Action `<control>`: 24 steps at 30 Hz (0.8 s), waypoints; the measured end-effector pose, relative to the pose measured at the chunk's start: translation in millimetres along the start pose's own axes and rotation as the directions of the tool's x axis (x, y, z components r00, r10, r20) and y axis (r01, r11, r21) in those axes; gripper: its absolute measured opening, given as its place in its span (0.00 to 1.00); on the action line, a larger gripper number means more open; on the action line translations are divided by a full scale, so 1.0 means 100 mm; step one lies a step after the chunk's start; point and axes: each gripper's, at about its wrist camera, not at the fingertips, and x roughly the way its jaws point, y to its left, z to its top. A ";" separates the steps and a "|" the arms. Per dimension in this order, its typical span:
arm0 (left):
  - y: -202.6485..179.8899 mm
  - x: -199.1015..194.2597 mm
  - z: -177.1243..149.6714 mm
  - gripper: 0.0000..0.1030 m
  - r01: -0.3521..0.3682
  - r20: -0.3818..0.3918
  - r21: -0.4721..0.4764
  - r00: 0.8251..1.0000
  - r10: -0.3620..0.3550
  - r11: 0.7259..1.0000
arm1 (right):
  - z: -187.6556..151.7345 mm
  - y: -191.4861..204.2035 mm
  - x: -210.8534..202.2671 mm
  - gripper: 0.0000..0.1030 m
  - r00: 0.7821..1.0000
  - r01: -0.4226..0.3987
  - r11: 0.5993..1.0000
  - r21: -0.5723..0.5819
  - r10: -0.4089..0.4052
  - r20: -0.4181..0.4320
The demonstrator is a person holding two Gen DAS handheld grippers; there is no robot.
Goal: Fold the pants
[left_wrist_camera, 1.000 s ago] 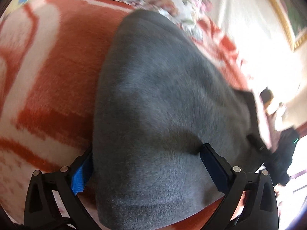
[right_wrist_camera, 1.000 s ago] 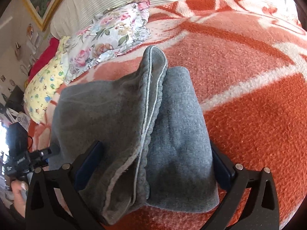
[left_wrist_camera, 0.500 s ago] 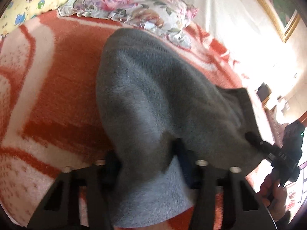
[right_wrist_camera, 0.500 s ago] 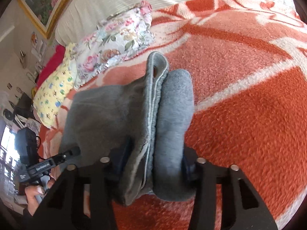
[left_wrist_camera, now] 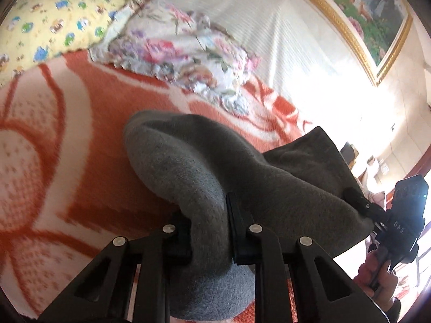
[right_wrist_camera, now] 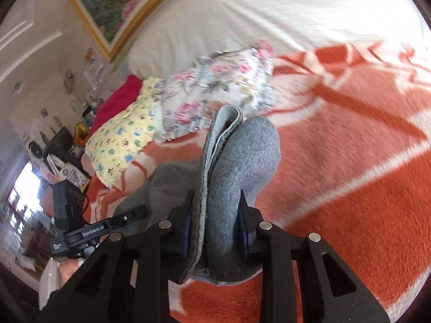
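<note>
The grey fleece pants (left_wrist_camera: 204, 177) are folded into a thick bundle and hang between my two grippers above the orange and white blanket (left_wrist_camera: 54, 140). My left gripper (left_wrist_camera: 208, 231) is shut on one end of the bundle. My right gripper (right_wrist_camera: 215, 218) is shut on the other end, where the light hem edge (right_wrist_camera: 212, 145) shows between the layers of the pants (right_wrist_camera: 242, 167). Each gripper appears in the other's view: the right one (left_wrist_camera: 404, 215) at the right edge, the left one (right_wrist_camera: 80, 231) at the lower left.
A floral pillow (left_wrist_camera: 183, 51) and a yellow patterned pillow (left_wrist_camera: 51, 24) lie at the far end of the blanket, against a white padded headboard (right_wrist_camera: 269, 13). A gold-framed picture (right_wrist_camera: 113, 8) hangs above. Cluttered furniture (right_wrist_camera: 62, 148) stands at the bed's left side.
Both grippers went from open around the pants to shut on them. They have since lifted the bundle off the blanket, and both views have tilted up toward the pillows.
</note>
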 end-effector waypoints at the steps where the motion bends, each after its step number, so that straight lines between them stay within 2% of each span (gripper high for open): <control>1: 0.03 -0.03 0.05 0.19 -0.008 0.009 0.005 1.000 0.008 1.000 | 0.02 0.03 0.03 0.28 1.000 -0.005 1.000 -0.010 0.005 0.001; 10: 0.26 -0.03 0.66 0.19 -0.077 0.066 0.054 0.995 0.074 0.996 | 0.35 0.22 0.52 0.28 0.998 -0.064 0.997 -0.034 0.065 0.021; 14: 0.30 0.17 0.90 0.19 -0.088 0.065 0.085 0.994 0.083 0.992 | 0.53 0.15 0.76 0.28 0.997 -0.064 0.998 -0.018 0.065 0.039; 16: 0.33 0.31 0.98 0.19 -0.104 0.041 0.093 0.994 0.100 0.990 | 0.60 0.06 0.89 0.28 0.998 -0.056 0.998 0.008 0.056 0.035; 21: 0.43 0.39 0.80 0.19 -0.117 -0.001 0.097 0.993 0.118 0.988 | 0.57 -0.19 1.18 0.28 0.999 -0.010 0.997 0.072 0.012 -0.033; 24: 0.56 0.36 0.60 0.22 -0.123 -0.029 0.075 0.992 0.125 0.990 | 0.47 -0.35 1.29 0.42 0.995 0.066 0.994 0.086 -0.059 -0.086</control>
